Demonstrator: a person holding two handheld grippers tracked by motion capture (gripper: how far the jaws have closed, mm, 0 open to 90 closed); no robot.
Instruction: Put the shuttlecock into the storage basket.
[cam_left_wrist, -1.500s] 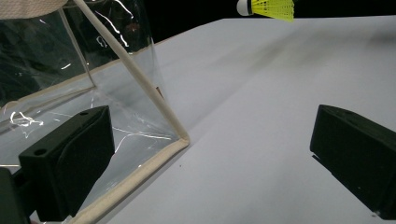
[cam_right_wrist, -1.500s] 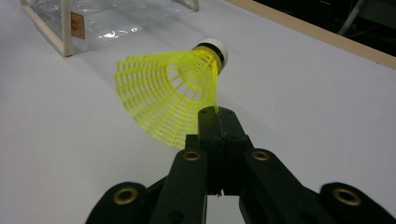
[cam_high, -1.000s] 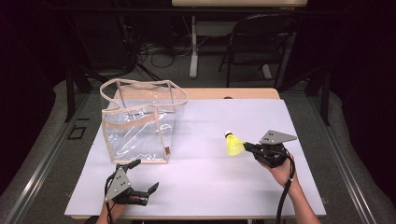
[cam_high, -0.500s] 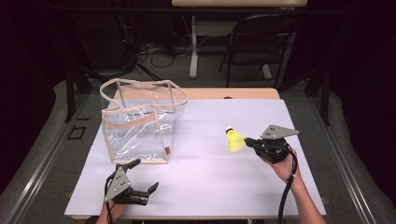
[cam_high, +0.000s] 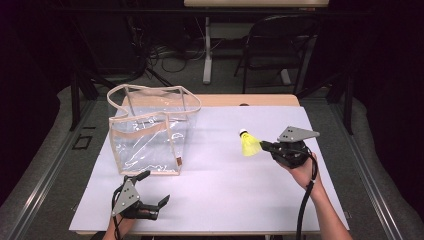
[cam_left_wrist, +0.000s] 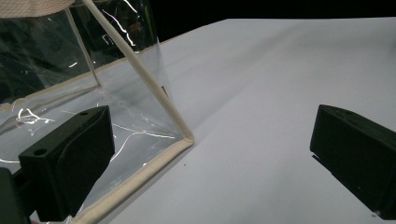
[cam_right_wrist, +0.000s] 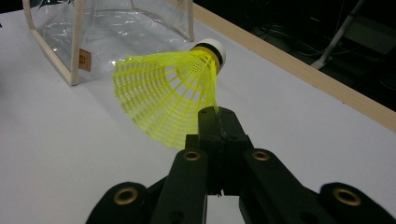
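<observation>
Yellow plastic shuttlecock is pinched by its skirt rim in the right gripper; the left gripper gapes wide, empty, beside the clear tote bag.

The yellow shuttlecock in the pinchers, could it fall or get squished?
Maybe. The right gripper pinches only the thin edge of the shuttlecock skirt, so it might slip out or bend. The clear bag looks floppy and its handles hang over the opening, so the shuttlecock could catch on them. The left gripper is open and beside the bag, not steadying it.
</observation>
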